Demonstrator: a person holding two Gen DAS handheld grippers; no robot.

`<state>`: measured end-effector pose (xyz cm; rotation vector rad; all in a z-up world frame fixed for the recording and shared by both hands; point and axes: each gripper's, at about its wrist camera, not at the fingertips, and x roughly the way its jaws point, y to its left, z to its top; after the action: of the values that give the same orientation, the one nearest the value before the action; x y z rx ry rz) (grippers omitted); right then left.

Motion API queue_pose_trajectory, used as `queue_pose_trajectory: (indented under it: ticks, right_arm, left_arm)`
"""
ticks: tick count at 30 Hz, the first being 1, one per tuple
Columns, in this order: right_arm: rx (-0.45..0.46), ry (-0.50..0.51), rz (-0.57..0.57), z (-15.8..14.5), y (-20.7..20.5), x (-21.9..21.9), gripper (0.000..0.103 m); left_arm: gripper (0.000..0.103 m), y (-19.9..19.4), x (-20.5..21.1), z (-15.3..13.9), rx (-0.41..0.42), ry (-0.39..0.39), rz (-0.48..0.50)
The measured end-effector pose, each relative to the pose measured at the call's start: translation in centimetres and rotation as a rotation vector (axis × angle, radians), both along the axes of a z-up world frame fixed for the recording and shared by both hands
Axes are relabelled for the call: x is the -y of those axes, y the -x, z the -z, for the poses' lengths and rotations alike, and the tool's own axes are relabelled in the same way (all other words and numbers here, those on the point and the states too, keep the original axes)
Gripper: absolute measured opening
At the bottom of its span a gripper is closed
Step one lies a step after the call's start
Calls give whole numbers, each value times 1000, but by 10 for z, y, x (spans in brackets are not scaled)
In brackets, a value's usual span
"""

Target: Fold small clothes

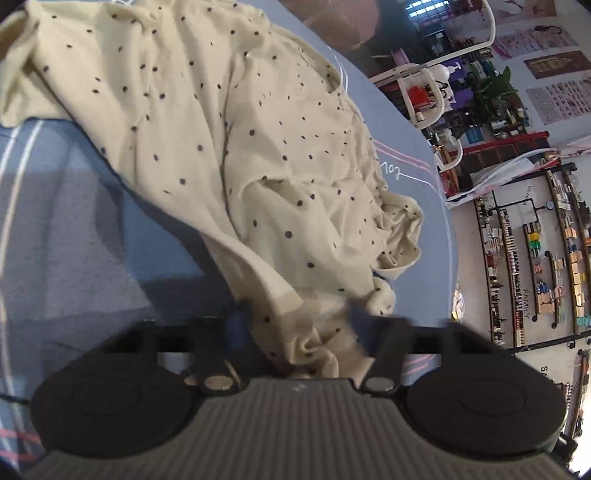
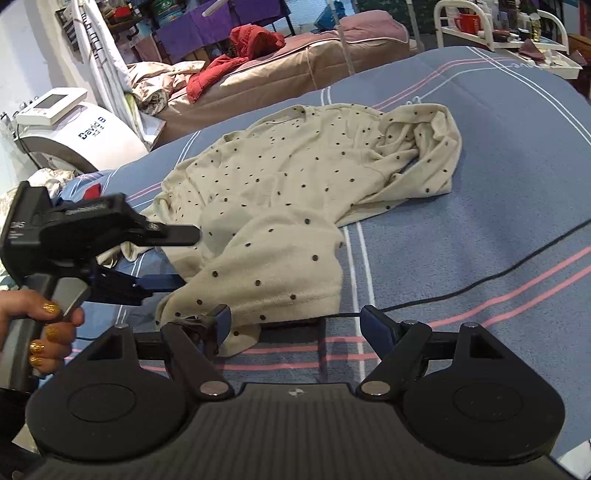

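A cream garment with dark dots (image 1: 236,147) lies rumpled on a blue striped bedspread (image 1: 59,221). At the bottom of the left wrist view my left gripper (image 1: 299,325) is blurred, and a bunched corner of the cloth is pinched between its fingers. The right wrist view shows the garment (image 2: 295,177) spread across the bedspread (image 2: 498,155), its near flap pulled toward my left gripper (image 2: 183,260), which a hand (image 2: 44,325) holds. My right gripper (image 2: 299,323) is open just above the bed. Its left finger (image 2: 221,320) touches the garment's near hem; the right finger is over bare bedspread.
A black cable (image 2: 480,282) runs across the bedspread and between my right fingers. A white machine (image 2: 74,129) stands at the left. Behind is another bed with a red jacket (image 2: 243,48) and a white trolley (image 2: 498,33). Wall shelves (image 1: 535,266) lie beyond the bed's edge.
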<state>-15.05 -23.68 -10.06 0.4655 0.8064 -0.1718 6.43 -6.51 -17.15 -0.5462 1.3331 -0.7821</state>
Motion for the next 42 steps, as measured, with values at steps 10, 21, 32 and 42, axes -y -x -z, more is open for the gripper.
queue_pose_trajectory:
  ticks: [10, 21, 32, 42]
  right_arm:
    - [16, -30, 14, 4, 3, 4, 103]
    - [6, -37, -92, 16, -19, -19, 103]
    - [-18, 371, -132, 23, -54, -29, 103]
    - [-16, 143, 56, 47, -88, 32, 103]
  left_arm:
    - [1, -4, -63, -42, 158, -32, -226]
    - [36, -45, -199, -56, 179, -217, -498]
    - [78, 26, -134, -52, 295, -285, -164]
    - [77, 113, 19, -38, 833, -629, 446]
